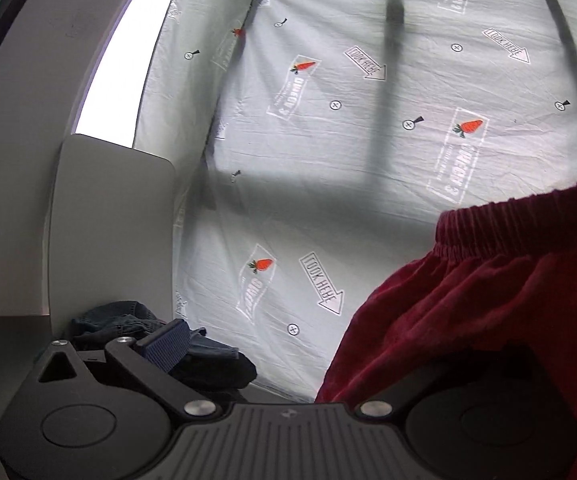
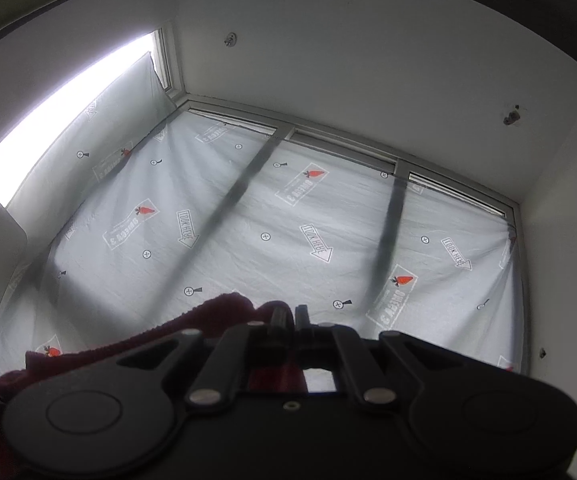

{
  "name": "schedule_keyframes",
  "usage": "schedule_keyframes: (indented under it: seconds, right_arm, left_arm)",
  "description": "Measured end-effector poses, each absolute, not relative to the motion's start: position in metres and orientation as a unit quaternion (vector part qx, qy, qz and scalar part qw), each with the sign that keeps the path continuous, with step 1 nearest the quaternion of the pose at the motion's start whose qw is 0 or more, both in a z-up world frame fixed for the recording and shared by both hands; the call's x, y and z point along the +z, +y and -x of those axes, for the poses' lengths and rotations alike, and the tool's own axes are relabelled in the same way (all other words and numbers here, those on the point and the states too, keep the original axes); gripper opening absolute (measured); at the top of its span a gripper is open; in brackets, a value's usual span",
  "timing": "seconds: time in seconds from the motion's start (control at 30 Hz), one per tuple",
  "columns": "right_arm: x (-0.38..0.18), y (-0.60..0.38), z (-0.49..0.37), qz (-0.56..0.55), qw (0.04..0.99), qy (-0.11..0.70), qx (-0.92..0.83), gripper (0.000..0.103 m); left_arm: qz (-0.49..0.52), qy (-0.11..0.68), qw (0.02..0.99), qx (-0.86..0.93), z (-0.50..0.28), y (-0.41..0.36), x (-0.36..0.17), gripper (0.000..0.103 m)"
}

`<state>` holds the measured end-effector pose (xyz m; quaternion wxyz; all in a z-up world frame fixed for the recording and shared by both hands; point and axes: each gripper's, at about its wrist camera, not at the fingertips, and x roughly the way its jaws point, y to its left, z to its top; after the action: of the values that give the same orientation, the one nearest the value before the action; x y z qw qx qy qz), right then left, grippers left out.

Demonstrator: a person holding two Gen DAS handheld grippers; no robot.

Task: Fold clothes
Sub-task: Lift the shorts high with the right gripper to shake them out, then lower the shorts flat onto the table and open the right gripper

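Observation:
Dark red shorts (image 1: 480, 300) with an elastic waistband hang in the air above the bed. In the left wrist view the cloth drapes over the right side of my left gripper (image 1: 288, 344) and hides its right finger; the left finger with its blue pad (image 1: 166, 344) stands wide apart, so the jaws are open. In the right wrist view my right gripper (image 2: 293, 316) is shut on the edge of the red shorts (image 2: 216, 312), which trail off to the left and below it.
A pale grey bed sheet (image 2: 248, 220) printed with carrots and arrows covers the bed. A pile of dark blue jeans (image 1: 136, 328) lies at the bed's left edge. White walls (image 2: 368, 60) and a bright window (image 2: 68, 112) surround the bed.

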<state>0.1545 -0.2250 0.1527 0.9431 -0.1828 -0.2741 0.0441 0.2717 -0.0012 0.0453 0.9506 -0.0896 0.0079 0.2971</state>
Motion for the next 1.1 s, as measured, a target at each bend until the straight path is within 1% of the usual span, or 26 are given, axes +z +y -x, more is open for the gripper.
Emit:
schedule_keyframes:
  seconds: [0.07, 0.2, 0.23, 0.33, 0.37, 0.43, 0.5, 0.53, 0.57, 0.6, 0.63, 0.7, 0.73, 0.8, 0.83, 0.87, 0.93, 1.03, 1.1]
  right_arm:
    - [0.148, -0.228, -0.168, 0.168, 0.954, -0.246, 0.045, 0.007]
    - [0.133, -0.231, -0.212, 0.132, 0.973, -0.181, 0.050, 0.009]
    - [0.127, -0.229, -0.228, 0.131, 0.977, -0.165, 0.047, 0.009]
    - [0.105, -0.221, -0.276, 0.144, 0.982, -0.115, 0.043, 0.009]
    - [0.095, -0.219, -0.297, 0.142, 0.984, -0.094, 0.043, 0.009]
    - [0.071, -0.216, -0.345, 0.125, 0.990, -0.045, 0.049, 0.009]
    - [0.042, -0.212, -0.405, 0.103, 0.993, 0.016, 0.053, 0.011]
    - [0.024, -0.210, -0.436, 0.088, 0.994, 0.047, 0.051, 0.016]
    - [0.005, -0.206, -0.466, 0.074, 0.993, 0.084, 0.047, 0.033]
    - [-0.021, -0.205, -0.505, 0.059, 0.986, 0.148, 0.046, 0.041]
    - [-0.046, -0.205, -0.538, 0.047, 0.976, 0.208, 0.046, 0.045]
    - [-0.090, -0.209, -0.574, 0.025, 0.956, 0.289, 0.034, 0.044]
    - [-0.106, -0.213, -0.578, 0.008, 0.950, 0.311, 0.028, 0.044]
    - [-0.126, -0.227, -0.566, -0.035, 0.942, 0.332, 0.027, 0.050]
    - [-0.135, -0.235, -0.556, -0.055, 0.939, 0.339, 0.028, 0.054]
    - [-0.144, -0.242, -0.545, -0.065, 0.934, 0.350, 0.026, 0.056]
    - [-0.163, -0.263, -0.516, -0.063, 0.923, 0.378, 0.001, 0.056]
    - [-0.183, -0.302, -0.466, -0.067, 0.907, 0.414, -0.048, 0.057]
    - [-0.193, -0.326, -0.432, -0.080, 0.896, 0.431, -0.072, 0.060]
  left_arm:
    - [0.083, 0.016, 0.946, 0.313, -0.267, 0.007, 0.049, 0.103]
    - [0.083, 0.045, 0.943, 0.320, -0.291, 0.018, 0.045, 0.103]
    - [0.079, 0.065, 0.944, 0.313, -0.307, 0.021, 0.042, 0.103]
    - [0.078, 0.163, 0.951, 0.250, -0.358, 0.035, 0.023, 0.103]
    - [0.084, 0.192, 0.950, 0.234, -0.379, 0.042, 0.011, 0.103]
    - [0.094, 0.225, 0.942, 0.232, -0.419, 0.057, -0.015, 0.103]
    - [0.090, 0.266, 0.929, 0.242, -0.469, 0.072, -0.053, 0.103]
    - [0.079, 0.300, 0.919, 0.244, -0.497, 0.079, -0.076, 0.103]
    - [0.061, 0.347, 0.904, 0.241, -0.526, 0.084, -0.100, 0.103]
    - [0.052, 0.389, 0.890, 0.233, -0.549, 0.088, -0.122, 0.103]
    - [0.050, 0.420, 0.878, 0.223, -0.565, 0.091, -0.139, 0.103]
    - [0.052, 0.460, 0.863, 0.201, -0.579, 0.093, -0.166, 0.103]
    - [0.047, 0.457, 0.866, 0.195, -0.573, 0.093, -0.172, 0.103]
    - [0.032, 0.444, 0.876, 0.185, -0.556, 0.092, -0.179, 0.103]
    - [0.020, 0.445, 0.877, 0.181, -0.544, 0.093, -0.182, 0.103]
    - [0.008, 0.448, 0.876, 0.177, -0.533, 0.093, -0.185, 0.103]
    - [0.004, 0.463, 0.868, 0.179, -0.511, 0.100, -0.190, 0.103]
    - [0.024, 0.496, 0.848, 0.187, -0.471, 0.114, -0.197, 0.103]
    - [0.040, 0.508, 0.838, 0.195, -0.444, 0.120, -0.199, 0.103]
